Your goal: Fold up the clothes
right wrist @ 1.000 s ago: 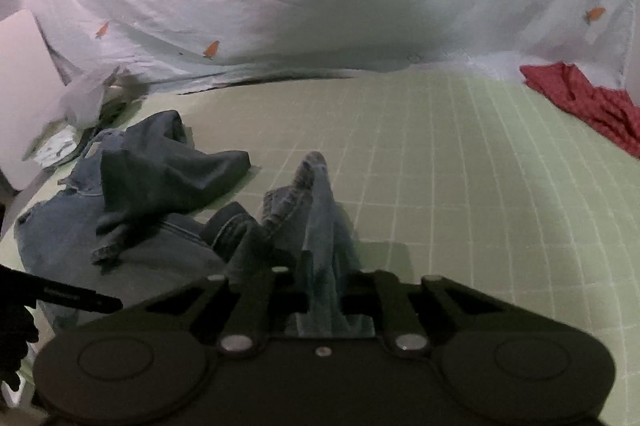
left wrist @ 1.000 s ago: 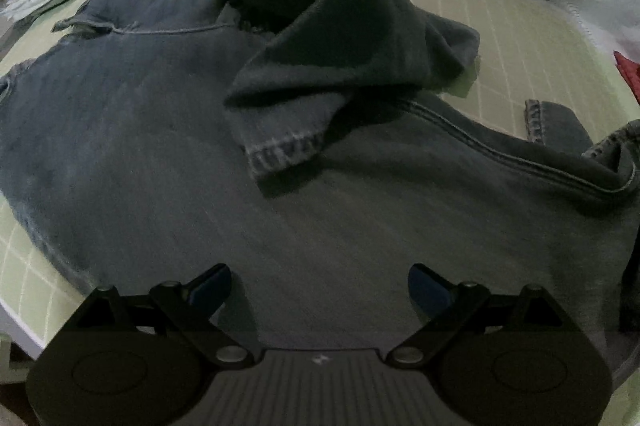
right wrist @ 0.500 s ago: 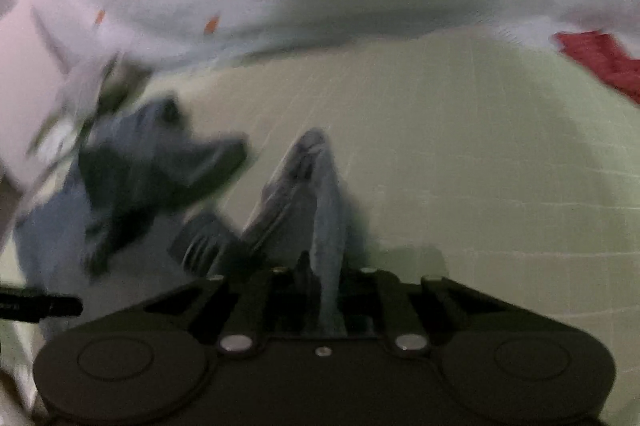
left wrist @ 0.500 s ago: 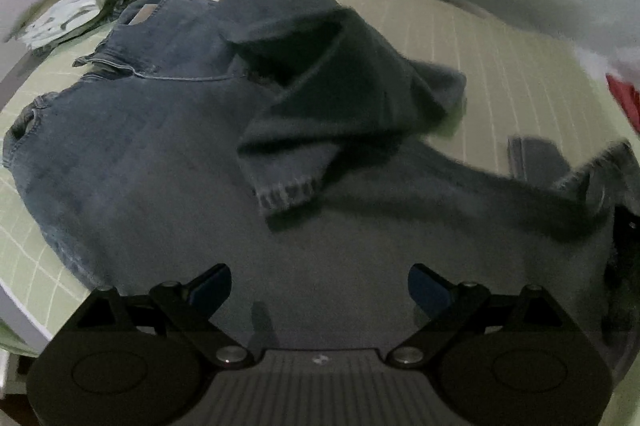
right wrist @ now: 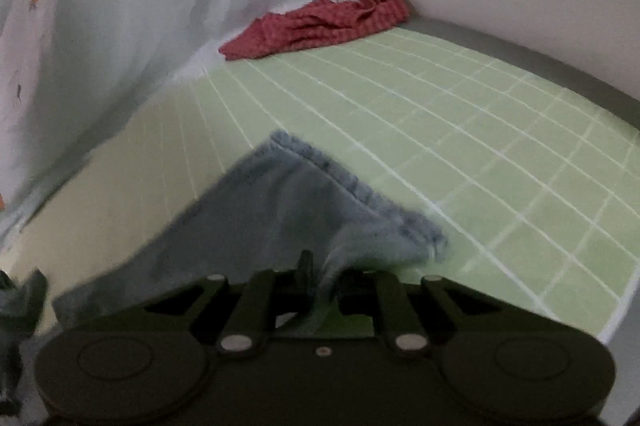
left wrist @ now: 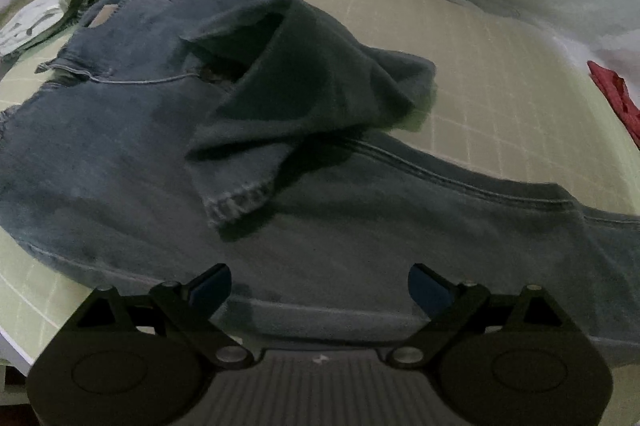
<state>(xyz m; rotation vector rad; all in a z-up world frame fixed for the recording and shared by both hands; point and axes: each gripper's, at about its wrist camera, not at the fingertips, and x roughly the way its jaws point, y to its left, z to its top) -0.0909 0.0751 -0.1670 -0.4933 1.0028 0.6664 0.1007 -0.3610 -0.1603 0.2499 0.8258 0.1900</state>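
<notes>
One pair of faded blue denim jeans (left wrist: pixel 120 154) lies across a pale green gridded mat (left wrist: pixel 500 98), one leg folded back toward twelve o'clock. The left gripper (left wrist: pixel 319 284) hovers spread wide, empty. The right gripper (right wrist: pixel 320 278) pinches a hem. One crumpled red cloth (right wrist: pixel 320 26) sits at twelve o'clock.

Both grippers are matte black: left gripper (left wrist: pixel 319 288) has blue pads, ribbed base; right gripper (right wrist: pixel 322 280) shows silver screws.
</notes>
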